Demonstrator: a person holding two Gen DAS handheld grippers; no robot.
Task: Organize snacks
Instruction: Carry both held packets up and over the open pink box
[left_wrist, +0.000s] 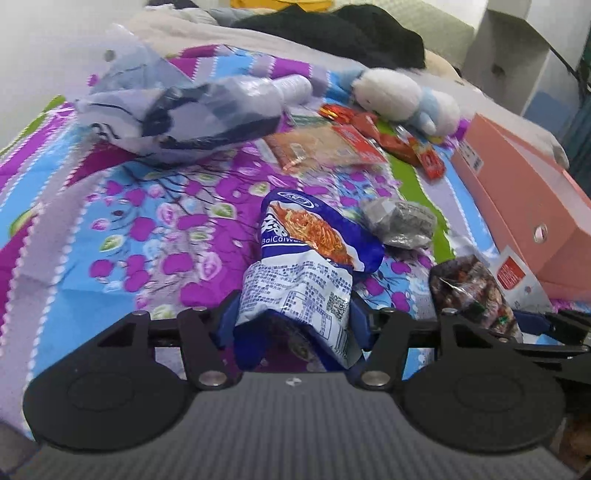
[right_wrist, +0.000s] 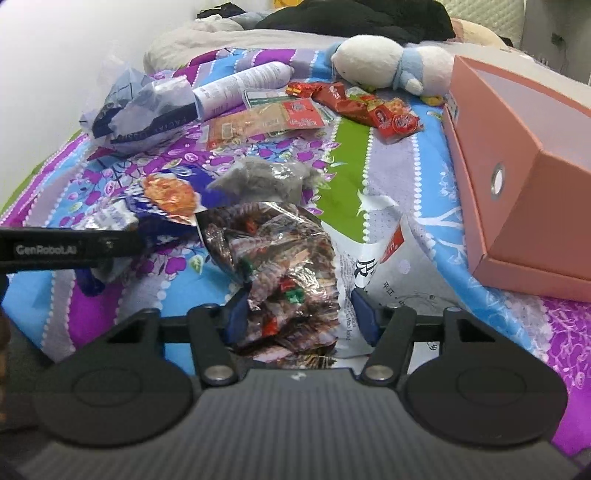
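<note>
Above the floral bedspread (left_wrist: 110, 229), the left gripper (left_wrist: 293, 314) clamps the crinkly blue-and-white noodle packet (left_wrist: 310, 258) and the right gripper (right_wrist: 301, 314) the dark foil snack bag (right_wrist: 280, 266); both light, slippery, best held mid-body.

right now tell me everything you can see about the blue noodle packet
The blue noodle packet is a crinkly plastic pouch, blue and white, with a picture of orange noodles on the front and fine print with a QR code on the back. It stands upright and creased, pinched at its lower end by the left gripper, above the floral bedspread.
</note>
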